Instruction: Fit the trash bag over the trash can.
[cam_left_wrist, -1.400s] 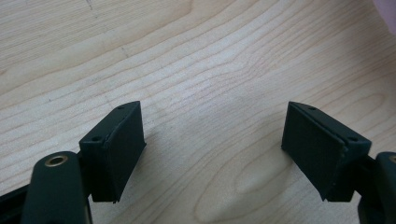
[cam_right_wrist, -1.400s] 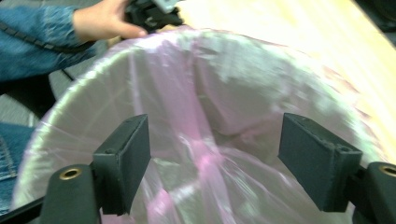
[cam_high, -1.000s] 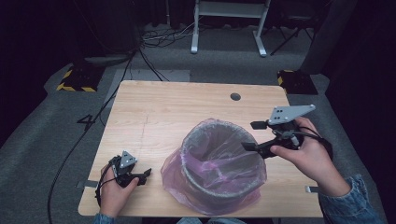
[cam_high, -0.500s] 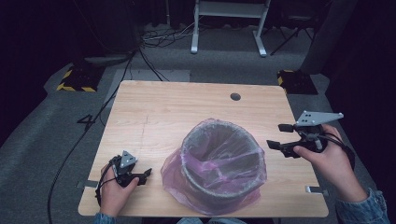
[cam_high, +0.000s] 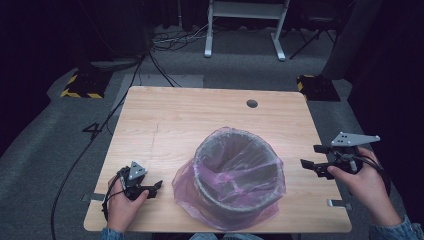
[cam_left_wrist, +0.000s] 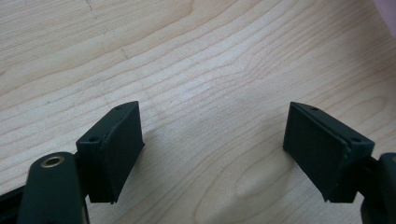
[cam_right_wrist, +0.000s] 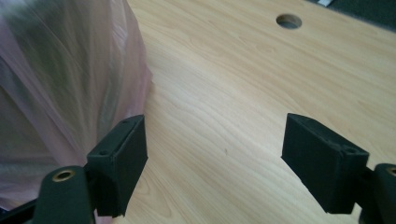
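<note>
You have a light wooden table (cam_high: 200, 115) under you, with a round cable hole (cam_high: 252, 103) near its far edge. Beyond it on the grey carpet stands a white metal frame (cam_high: 245, 25) with loose cables (cam_high: 172, 40) beside it. Two yellow-and-black striped blocks (cam_high: 80, 85) sit off the table's far corners.

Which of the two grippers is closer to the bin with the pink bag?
The left. The left gripper sits on the table just left of the bag's loose edge, jaws open. The right gripper is held open off to the bin's right, with a wider gap.
</note>
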